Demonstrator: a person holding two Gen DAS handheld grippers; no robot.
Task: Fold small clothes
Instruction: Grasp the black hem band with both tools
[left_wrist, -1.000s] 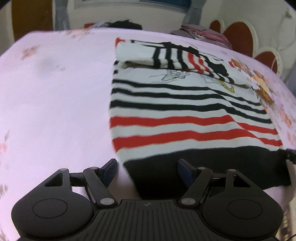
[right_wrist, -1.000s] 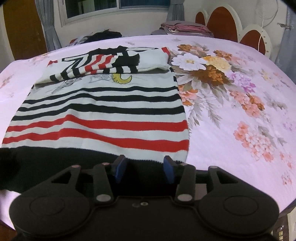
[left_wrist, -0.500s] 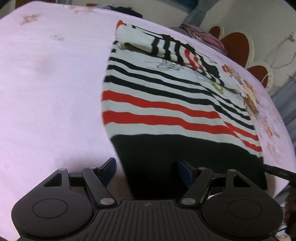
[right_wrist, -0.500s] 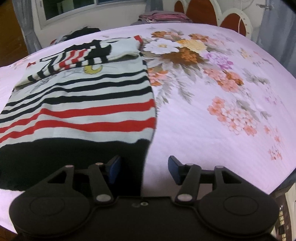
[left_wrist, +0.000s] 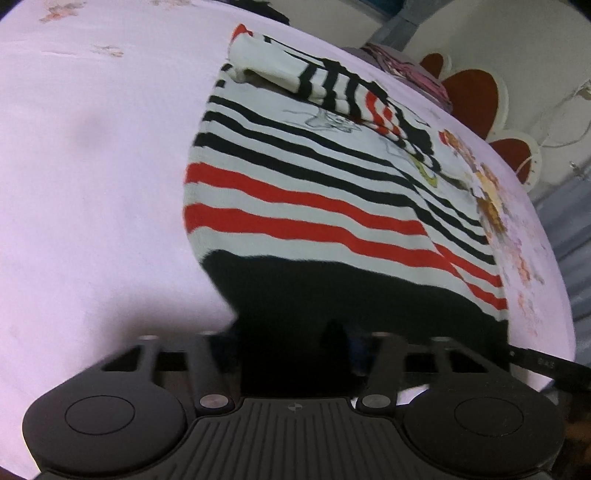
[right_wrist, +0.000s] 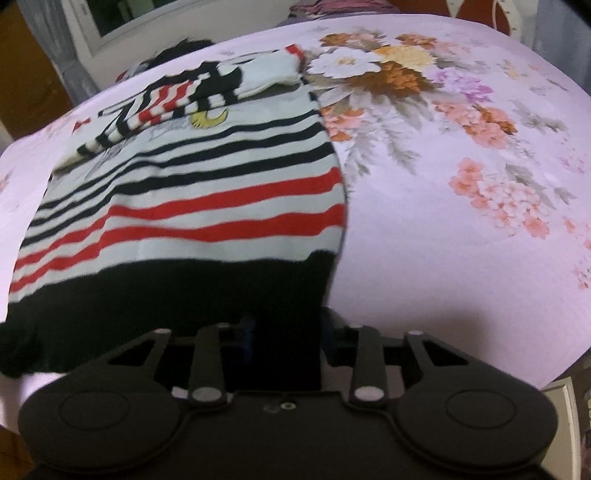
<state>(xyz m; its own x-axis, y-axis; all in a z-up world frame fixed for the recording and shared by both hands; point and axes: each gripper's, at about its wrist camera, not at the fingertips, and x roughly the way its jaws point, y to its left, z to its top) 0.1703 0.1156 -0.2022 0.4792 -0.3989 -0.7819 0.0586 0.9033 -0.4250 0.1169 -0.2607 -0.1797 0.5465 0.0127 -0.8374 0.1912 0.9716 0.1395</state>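
A small striped sweater (left_wrist: 314, 192) with black and red stripes and a black hem lies on the bed, its sleeves folded across the chest at the far end. It also shows in the right wrist view (right_wrist: 192, 206). My left gripper (left_wrist: 291, 343) is shut on the hem's left corner, which rises off the bed. My right gripper (right_wrist: 284, 332) is shut on the hem's right corner, also lifted. The black cloth hides the fingertips.
The bed has a pale pink sheet (left_wrist: 92, 184) with a big flower print (right_wrist: 424, 96) to the right of the sweater. Folded clothes (left_wrist: 402, 66) lie at the far edge by the red and white headboard (left_wrist: 476, 99). A dark garment (right_wrist: 184, 46) lies beyond the sweater.
Both grippers closed on the black hem corners and began lifting them. The hem now bows up off the sheet and the views tilt.
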